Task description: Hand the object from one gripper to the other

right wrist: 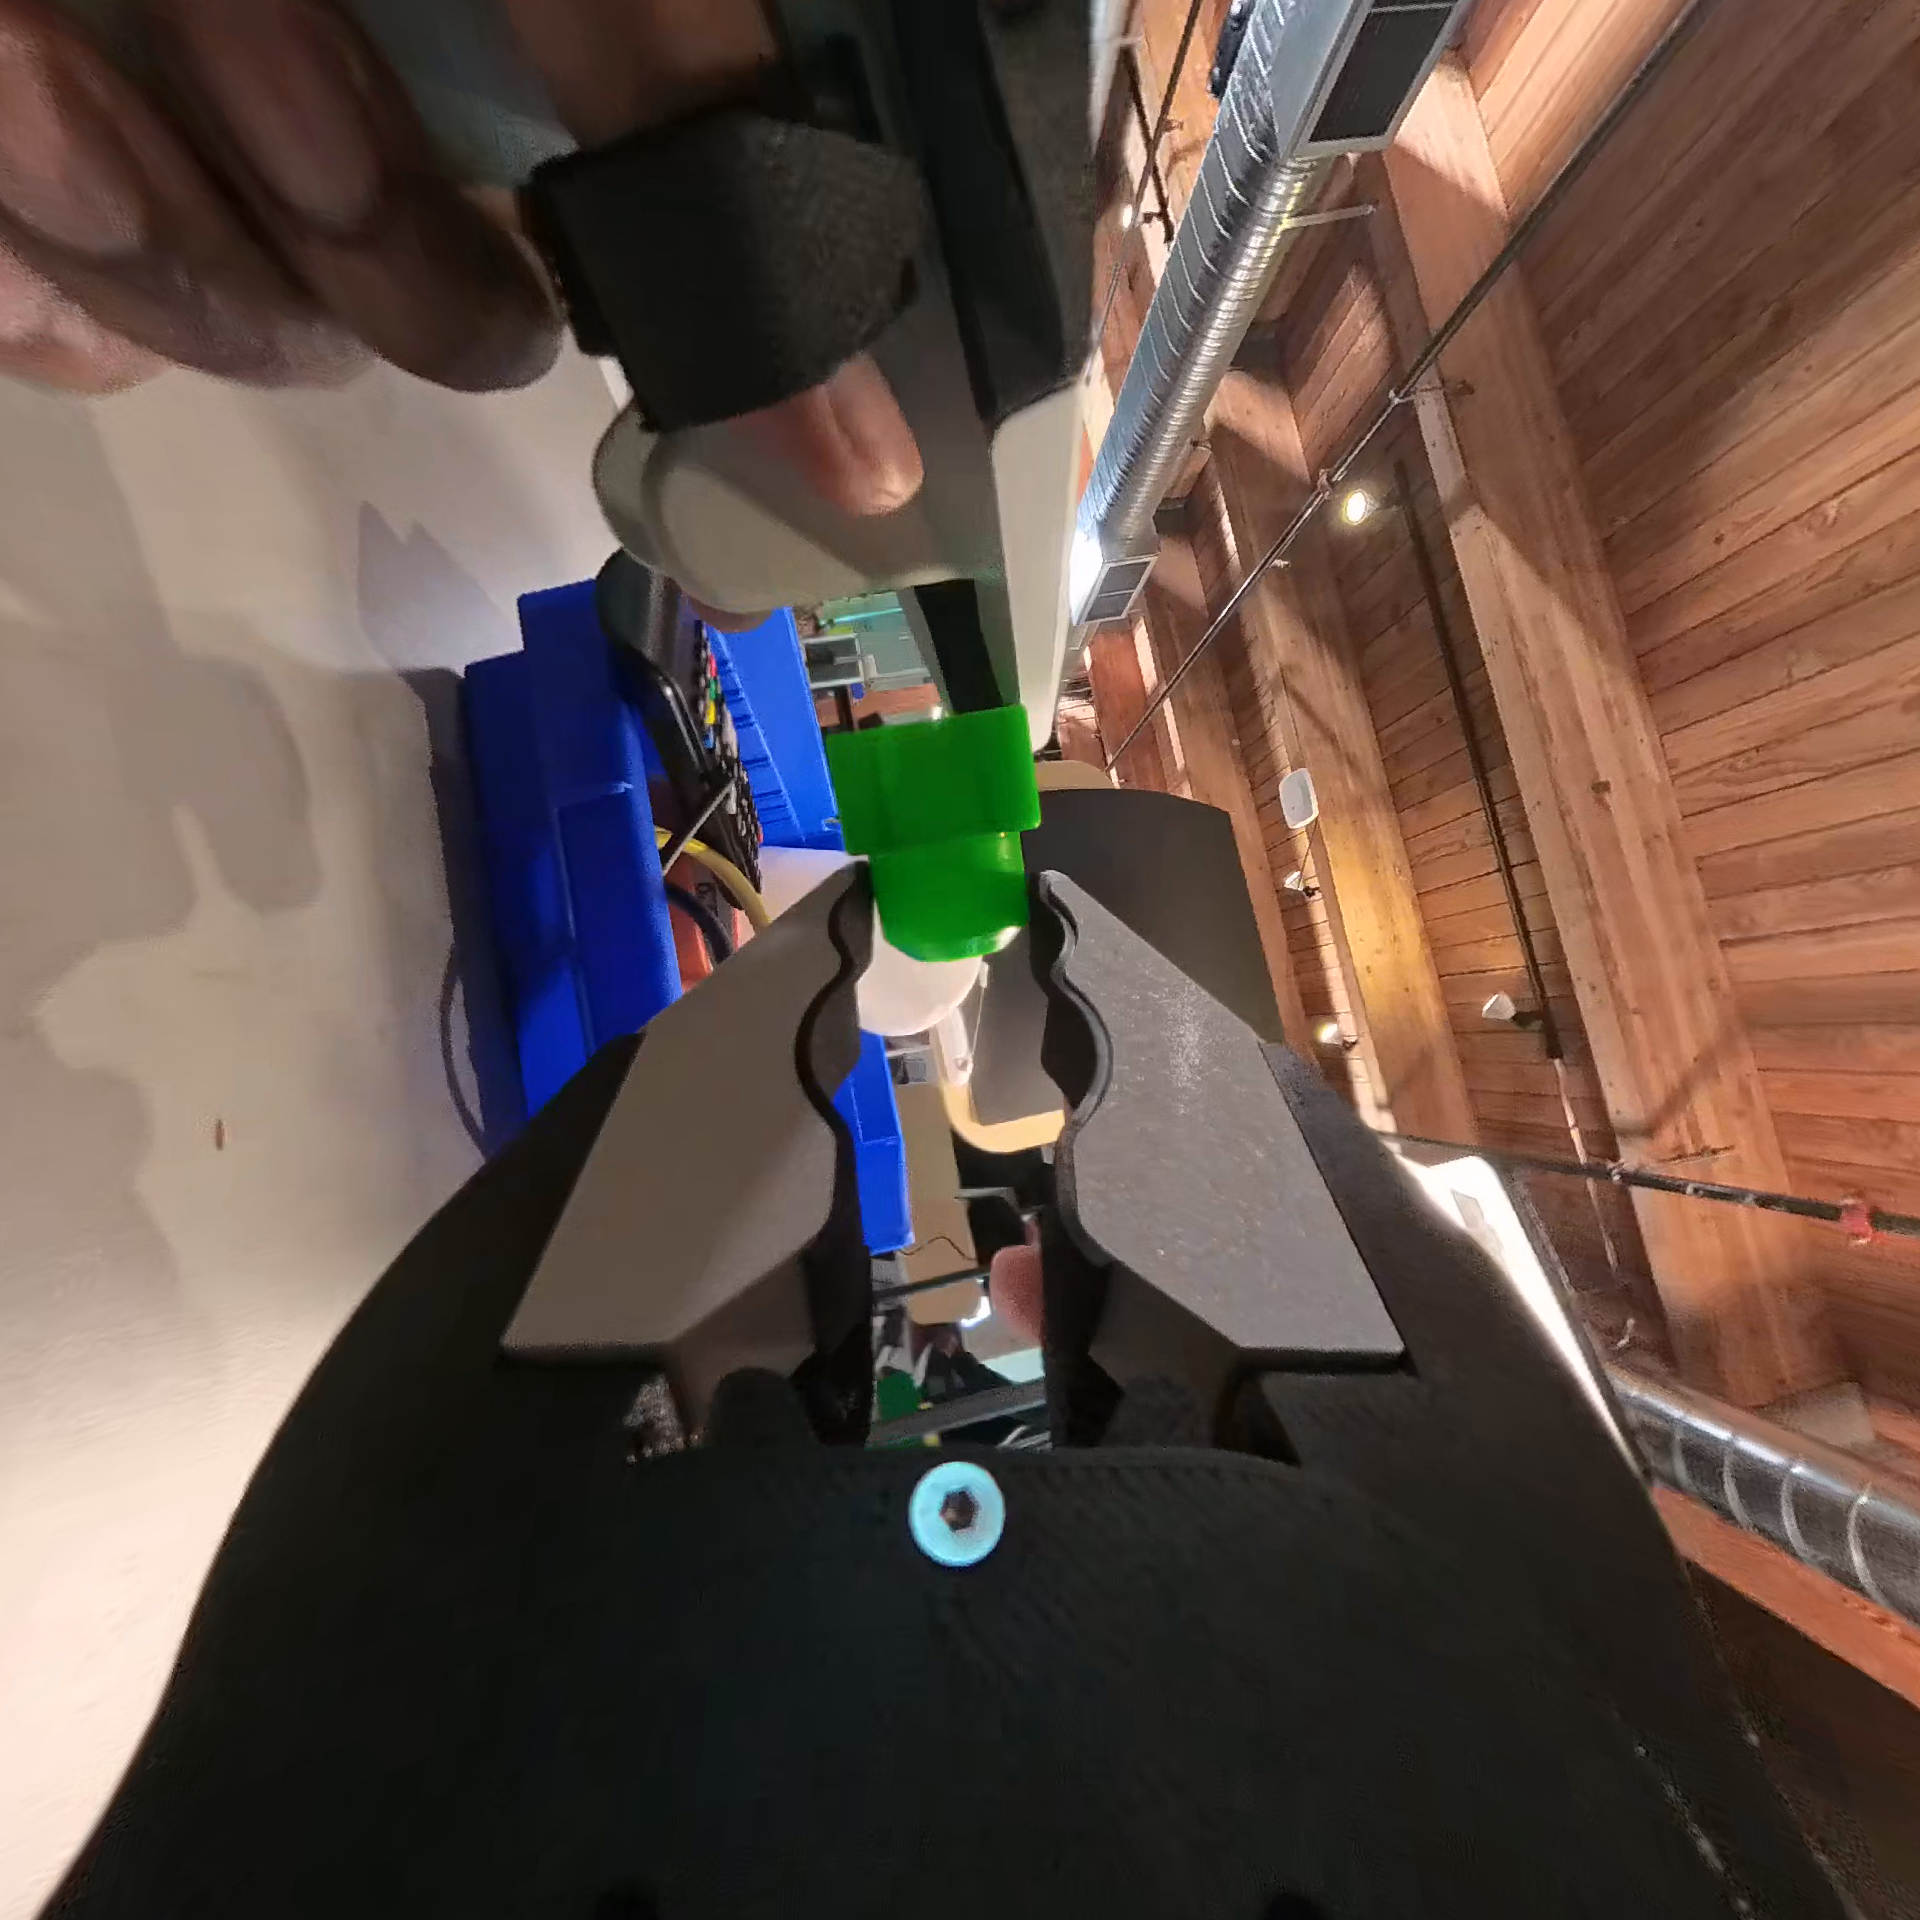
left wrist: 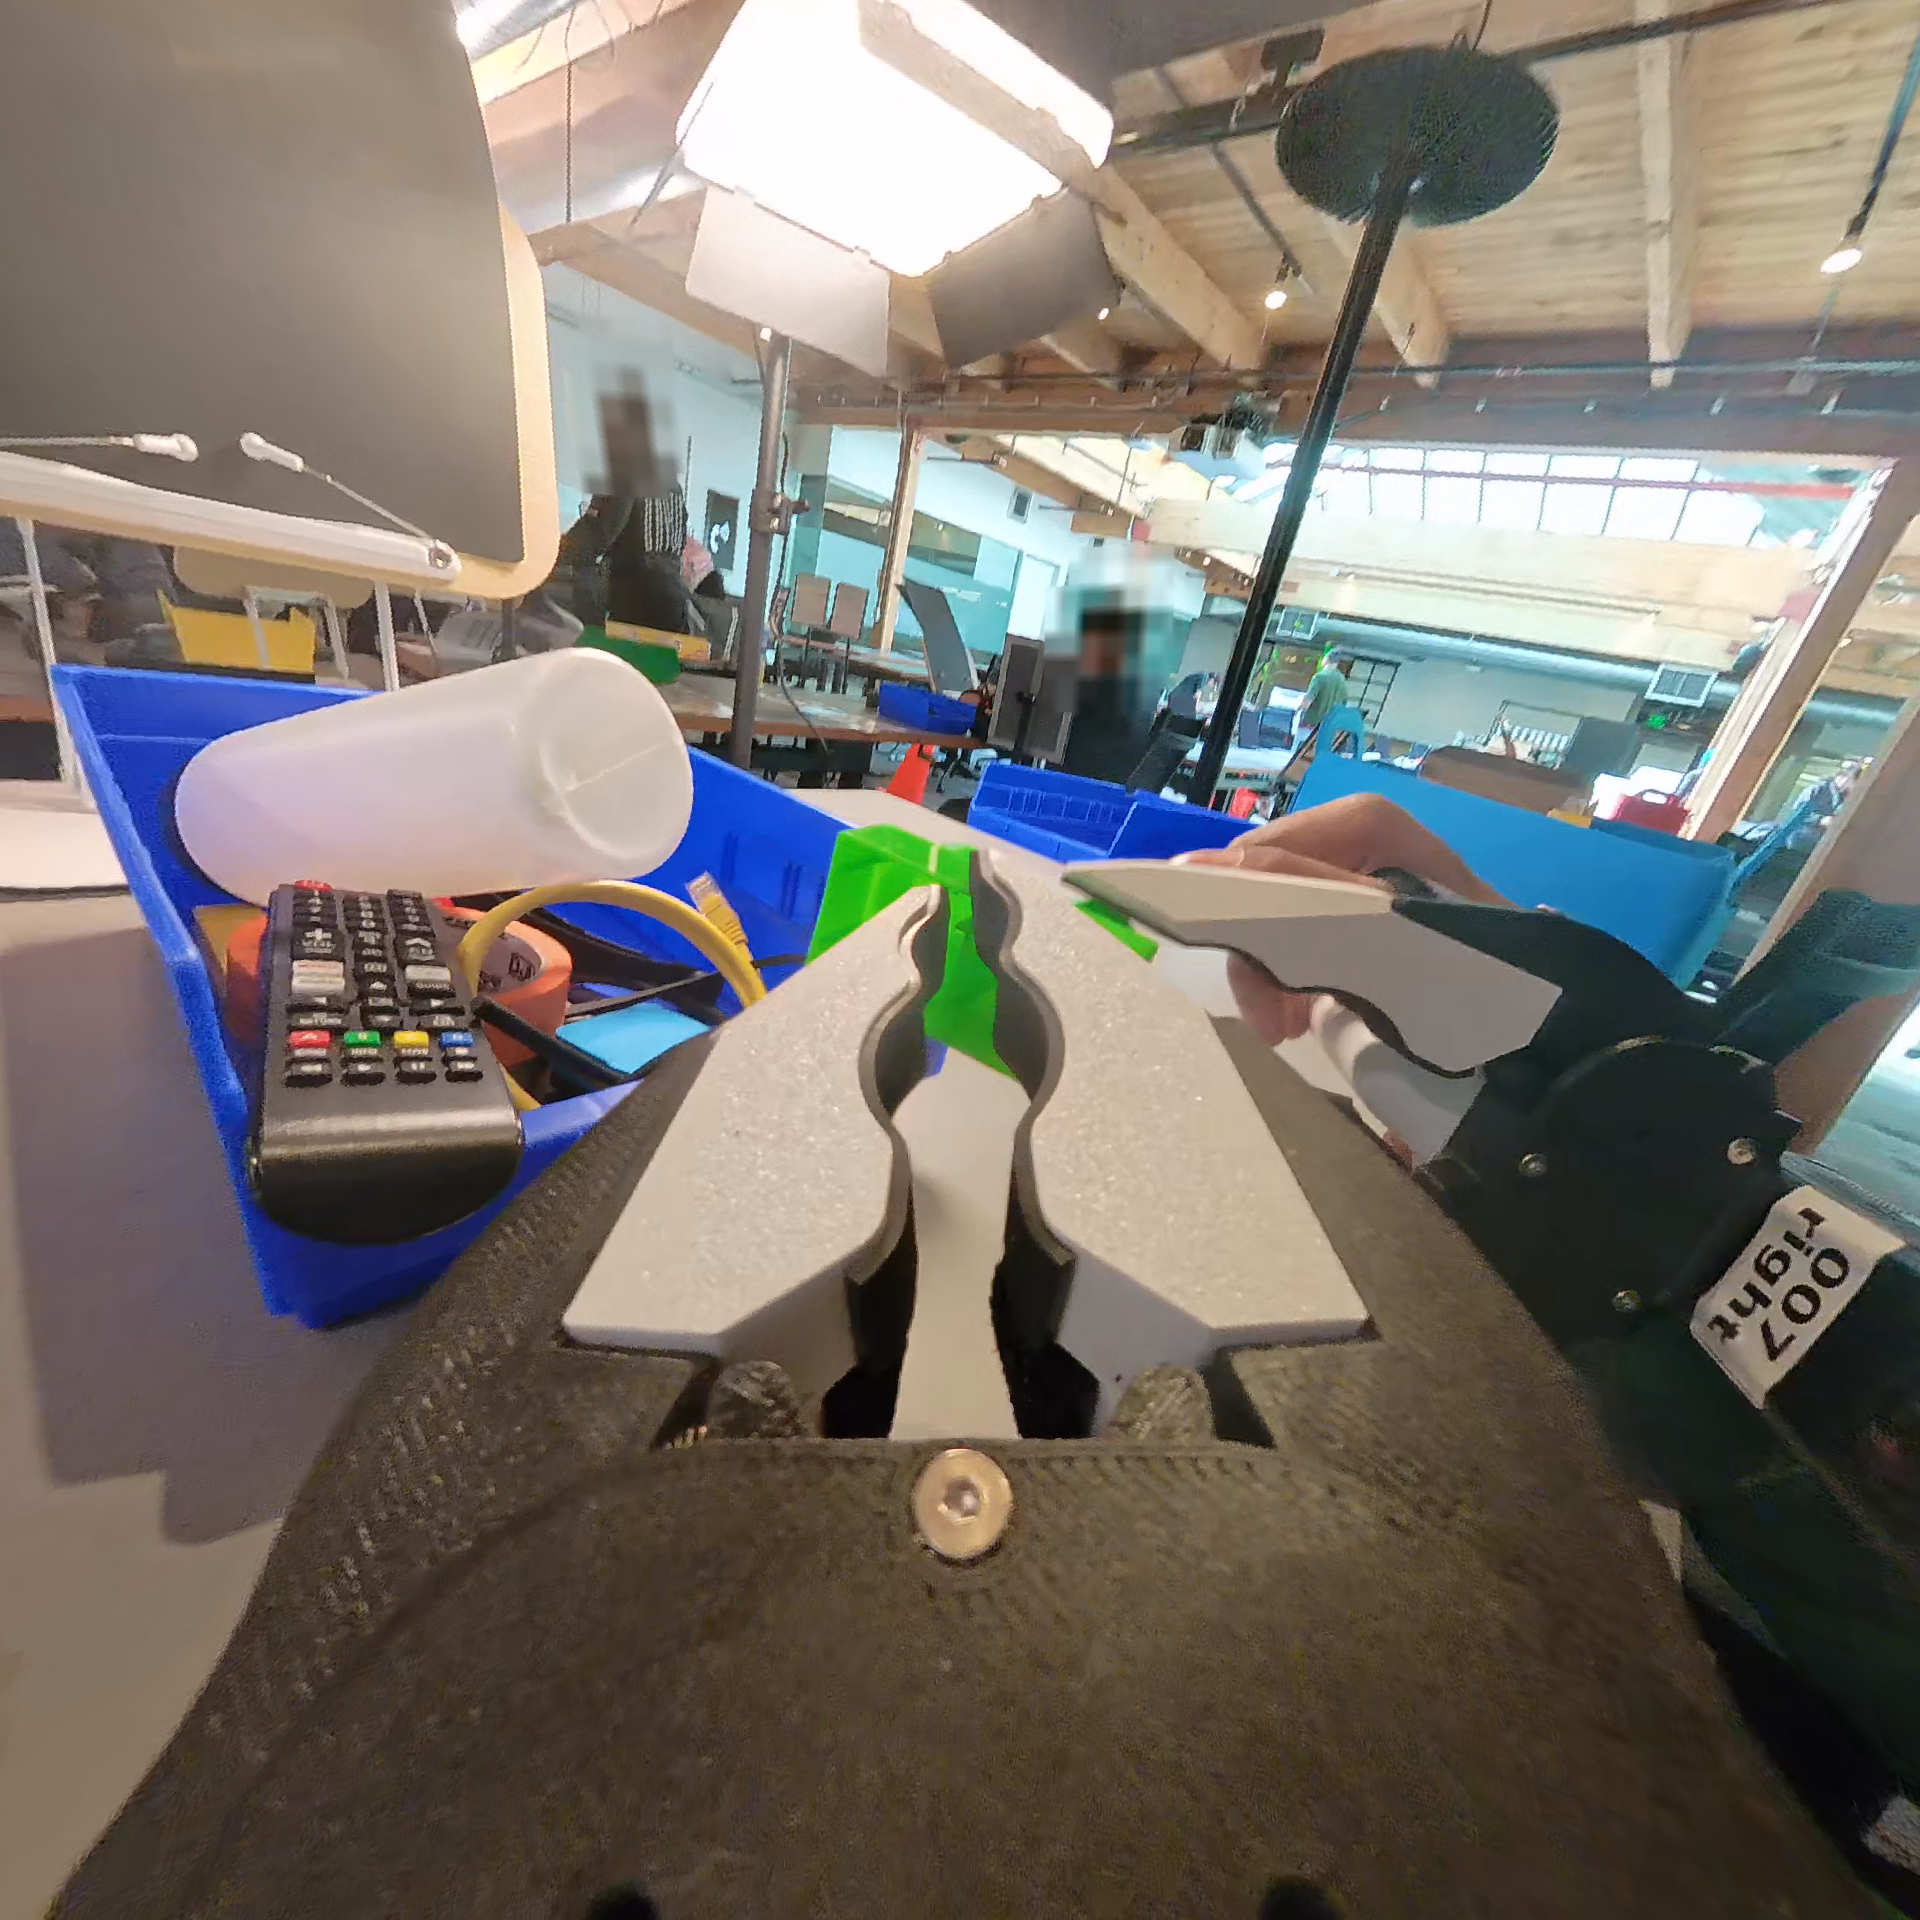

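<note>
A bright green plastic piece [left wrist: 883, 883] is held in the air between both grippers. My left gripper [left wrist: 956, 904] is shut on its wider part, with the jaws almost together. My right gripper [left wrist: 1122, 930] comes in from the right, side-on. In the right wrist view, which is rolled sideways, my right gripper [right wrist: 945, 888] is closed against both sides of the narrower round end of the green piece [right wrist: 935, 790]. The left gripper [right wrist: 997, 686] reaches down from the top of that view and grips the piece's wide end.
A blue bin [left wrist: 125, 748] stands at the left on the grey table [left wrist: 104, 1195]. It holds a white bottle [left wrist: 436, 779], a black remote [left wrist: 364, 1039], a yellow cable [left wrist: 623, 904] and orange tape [left wrist: 545, 966]. More blue bins [left wrist: 1091, 821] and a black pole [left wrist: 1320, 468] stand behind. Less than 4 cm separates the two grippers' tips.
</note>
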`<state>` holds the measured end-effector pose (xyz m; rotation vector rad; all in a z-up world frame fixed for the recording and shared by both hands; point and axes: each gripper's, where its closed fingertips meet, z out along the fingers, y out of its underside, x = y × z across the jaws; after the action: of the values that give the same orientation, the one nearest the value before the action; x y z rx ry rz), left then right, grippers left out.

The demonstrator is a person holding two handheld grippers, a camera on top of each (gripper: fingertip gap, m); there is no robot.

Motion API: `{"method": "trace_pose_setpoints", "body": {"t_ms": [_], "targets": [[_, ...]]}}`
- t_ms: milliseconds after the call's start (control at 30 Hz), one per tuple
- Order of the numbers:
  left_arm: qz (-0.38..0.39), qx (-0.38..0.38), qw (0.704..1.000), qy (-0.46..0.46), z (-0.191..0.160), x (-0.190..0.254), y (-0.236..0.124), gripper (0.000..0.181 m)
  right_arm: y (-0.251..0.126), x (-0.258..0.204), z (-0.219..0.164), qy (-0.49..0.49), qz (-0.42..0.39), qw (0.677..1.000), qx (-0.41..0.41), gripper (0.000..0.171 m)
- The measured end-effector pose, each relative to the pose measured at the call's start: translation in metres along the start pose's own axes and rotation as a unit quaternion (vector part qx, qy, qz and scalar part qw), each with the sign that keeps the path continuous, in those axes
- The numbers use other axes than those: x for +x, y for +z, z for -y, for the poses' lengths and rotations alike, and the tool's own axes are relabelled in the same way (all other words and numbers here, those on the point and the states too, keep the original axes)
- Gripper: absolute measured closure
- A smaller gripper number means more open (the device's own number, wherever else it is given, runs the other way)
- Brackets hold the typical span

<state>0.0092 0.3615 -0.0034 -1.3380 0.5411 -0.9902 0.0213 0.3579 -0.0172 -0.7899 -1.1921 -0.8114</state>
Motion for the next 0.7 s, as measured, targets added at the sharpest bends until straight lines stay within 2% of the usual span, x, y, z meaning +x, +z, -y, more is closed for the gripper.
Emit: {"method": "trace_pose_setpoints", "body": {"t_ms": [467,500,533,700], "targets": [[-0.039,0.059,0.997,0.039,0.019,0.023,-0.003,0.171,-0.004,0.012,0.003,0.154,0.019,0.987,0.035,0.141],[-0.039,0.062,0.997,0.039,0.02,0.024,-0.004,0.166,-0.004,0.013,0.002,0.158,0.019,0.987,0.035,0.142],[-0.033,0.077,0.996,0.037,0.025,0.022,-0.005,0.146,-0.004,0.013,0.0,0.16,0.019,0.986,0.03,0.142],[-0.046,0.109,0.993,0.023,0.035,0.024,-0.01,0.145,-0.003,0.017,-0.009,0.172,0.011,0.985,0.016,0.142]]}}
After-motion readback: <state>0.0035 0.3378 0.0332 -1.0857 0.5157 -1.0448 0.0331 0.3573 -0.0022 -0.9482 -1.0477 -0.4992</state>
